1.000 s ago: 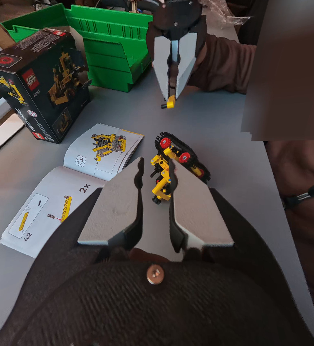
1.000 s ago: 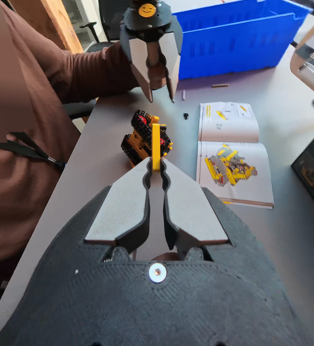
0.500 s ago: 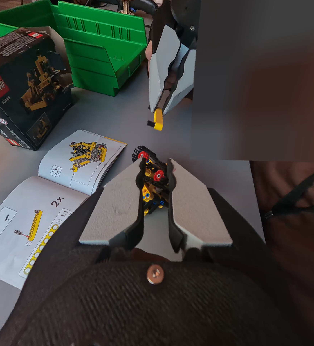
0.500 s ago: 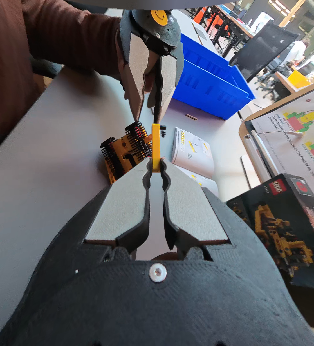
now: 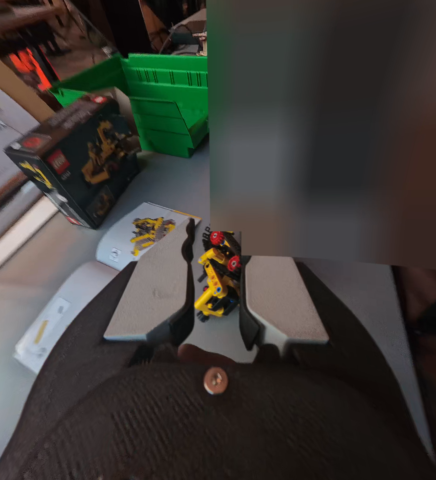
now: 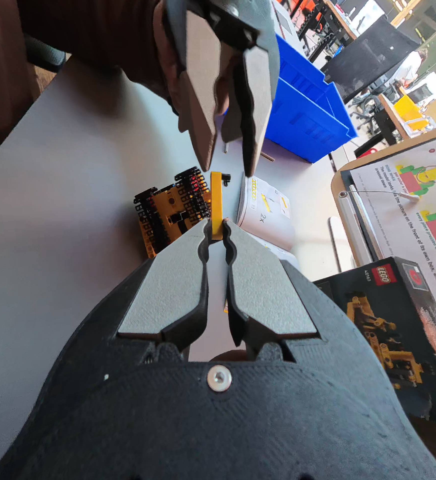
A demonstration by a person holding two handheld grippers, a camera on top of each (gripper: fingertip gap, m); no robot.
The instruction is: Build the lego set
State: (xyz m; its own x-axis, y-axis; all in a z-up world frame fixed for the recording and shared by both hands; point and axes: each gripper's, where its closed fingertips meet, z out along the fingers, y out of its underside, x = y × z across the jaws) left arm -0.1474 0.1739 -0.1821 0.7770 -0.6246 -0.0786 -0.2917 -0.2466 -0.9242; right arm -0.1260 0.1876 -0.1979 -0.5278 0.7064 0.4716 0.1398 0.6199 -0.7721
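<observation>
Your right gripper (image 6: 216, 228) pinches a yellow beam; your left gripper (image 5: 215, 249) hangs spread above the bulldozer model.

Your right fingers (image 6: 175, 280) are narrow, clamped on the lower end of the yellow beam (image 6: 216, 202), which stands straight out beyond their tips with a black pin at its far end. Your left fingers (image 5: 157, 293) are wide and hold nothing; the bulldozer model (image 5: 218, 280) sits on the grey desk (image 6: 63, 181) in the gap between them. The instruction booklet (image 5: 144, 236) lies open just left of those fingers, the set box (image 5: 82, 166) beyond it.
</observation>
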